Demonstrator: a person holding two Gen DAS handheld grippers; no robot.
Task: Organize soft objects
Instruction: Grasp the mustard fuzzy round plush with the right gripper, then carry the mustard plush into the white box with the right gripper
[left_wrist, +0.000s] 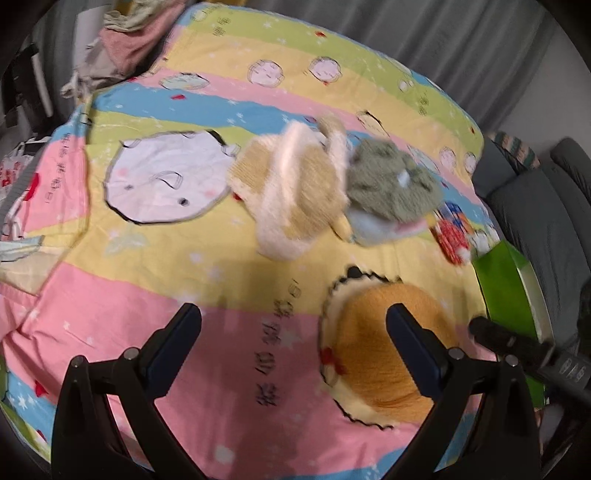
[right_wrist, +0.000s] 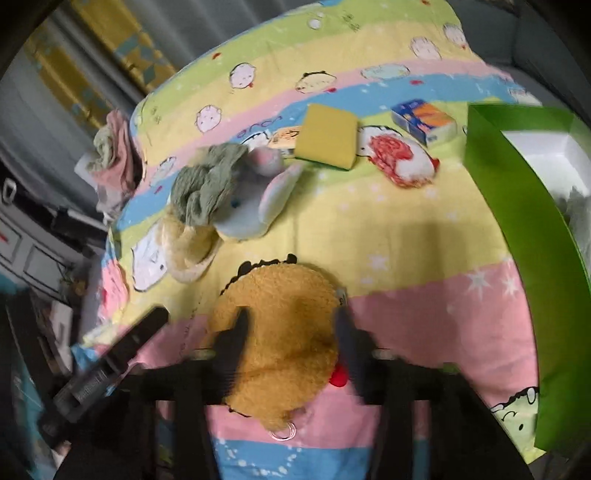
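An orange plush toy (right_wrist: 280, 332) lies on the striped cartoon bedsheet (right_wrist: 406, 229); it also shows in the left wrist view (left_wrist: 376, 354). My right gripper (right_wrist: 290, 325) is shut on the orange plush toy, one finger on each side. My left gripper (left_wrist: 295, 332) is open and empty above the sheet, left of the toy. A green knit cloth (left_wrist: 388, 181) (right_wrist: 207, 184), a beige slipper (left_wrist: 295, 188) (right_wrist: 188, 251) and a pale blue plush (right_wrist: 255, 210) lie in a heap further back.
A green box (right_wrist: 517, 206) with a white inside stands at the right, also in the left wrist view (left_wrist: 509, 291). A yellow sponge (right_wrist: 327, 136), a red-and-white pouch (right_wrist: 399, 158) and a tissue pack (right_wrist: 423, 120) lie at the back. Folded clothes (left_wrist: 129, 40) sit at the far corner.
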